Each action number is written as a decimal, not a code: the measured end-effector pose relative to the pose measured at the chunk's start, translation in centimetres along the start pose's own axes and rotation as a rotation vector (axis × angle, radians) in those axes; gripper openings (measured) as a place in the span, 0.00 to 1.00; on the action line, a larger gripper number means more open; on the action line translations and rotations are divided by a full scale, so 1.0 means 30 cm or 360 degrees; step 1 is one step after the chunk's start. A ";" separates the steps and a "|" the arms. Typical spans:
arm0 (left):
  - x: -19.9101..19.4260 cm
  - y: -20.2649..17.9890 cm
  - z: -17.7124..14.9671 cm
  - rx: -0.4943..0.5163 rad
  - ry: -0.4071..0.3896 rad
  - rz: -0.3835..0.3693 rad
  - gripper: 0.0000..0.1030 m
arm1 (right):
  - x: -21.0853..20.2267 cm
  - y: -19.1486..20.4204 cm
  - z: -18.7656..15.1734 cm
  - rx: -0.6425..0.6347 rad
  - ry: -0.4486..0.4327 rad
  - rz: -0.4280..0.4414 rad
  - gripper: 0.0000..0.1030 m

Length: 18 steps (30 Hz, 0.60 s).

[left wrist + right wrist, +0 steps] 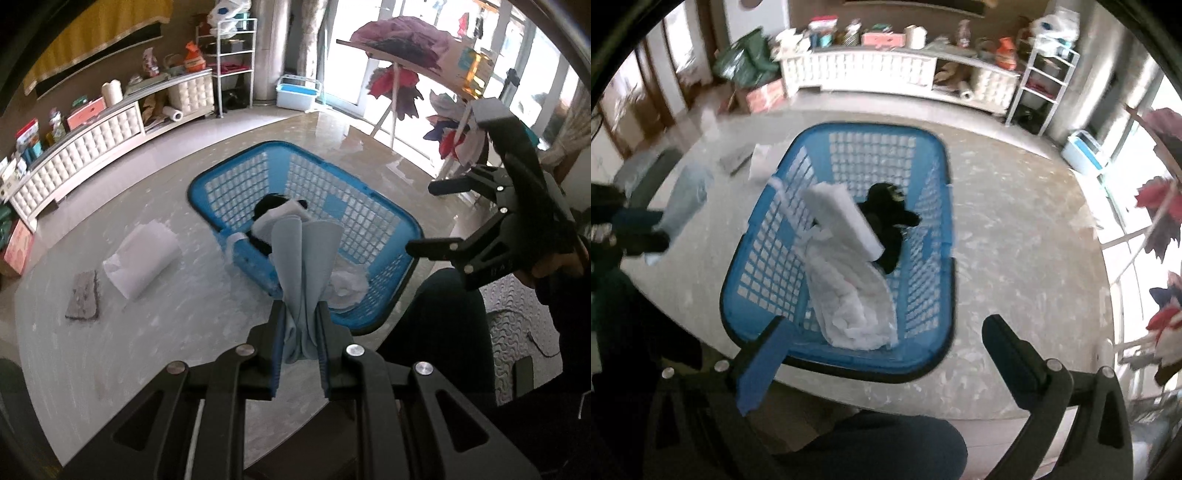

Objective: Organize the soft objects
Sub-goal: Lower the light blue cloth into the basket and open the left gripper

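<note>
Fingers [275, 343] of left gripper [299, 343] pinch grey cloth [306, 251], angled downward.

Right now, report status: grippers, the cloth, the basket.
Left gripper shut on pale blue cloth, above the table. Right gripper open, empty, over blue basket. White pad, white cloth, black item inside. Nothing blocking the basket.
</note>
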<state>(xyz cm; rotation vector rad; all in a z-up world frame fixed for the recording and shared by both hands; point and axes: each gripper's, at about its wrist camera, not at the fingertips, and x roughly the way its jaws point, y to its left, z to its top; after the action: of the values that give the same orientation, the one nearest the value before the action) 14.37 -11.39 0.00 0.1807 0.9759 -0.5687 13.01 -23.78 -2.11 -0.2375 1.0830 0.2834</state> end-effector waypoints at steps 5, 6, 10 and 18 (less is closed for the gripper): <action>0.042 -0.050 0.040 0.0063 0.0032 -0.0013 0.14 | -0.041 -0.046 -0.023 0.0132 -0.0109 -0.0070 1.00; 0.048 -0.055 0.044 0.0072 0.0040 -0.0015 0.14 | -0.039 -0.050 -0.028 0.0157 -0.0126 -0.0076 1.00; 0.092 -0.085 0.070 0.0127 0.0077 -0.0026 0.14 | -0.028 -0.075 -0.041 0.0259 -0.0177 -0.0090 1.00; 0.205 -0.106 0.117 0.0212 0.0165 -0.0037 0.14 | 0.009 -0.100 -0.051 0.0339 -0.0174 -0.0080 1.00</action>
<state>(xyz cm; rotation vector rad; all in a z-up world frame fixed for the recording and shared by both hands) 17.87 -17.73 -2.75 0.3203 1.0420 -0.6511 12.88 -27.07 -2.89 -0.0577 0.9888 0.1327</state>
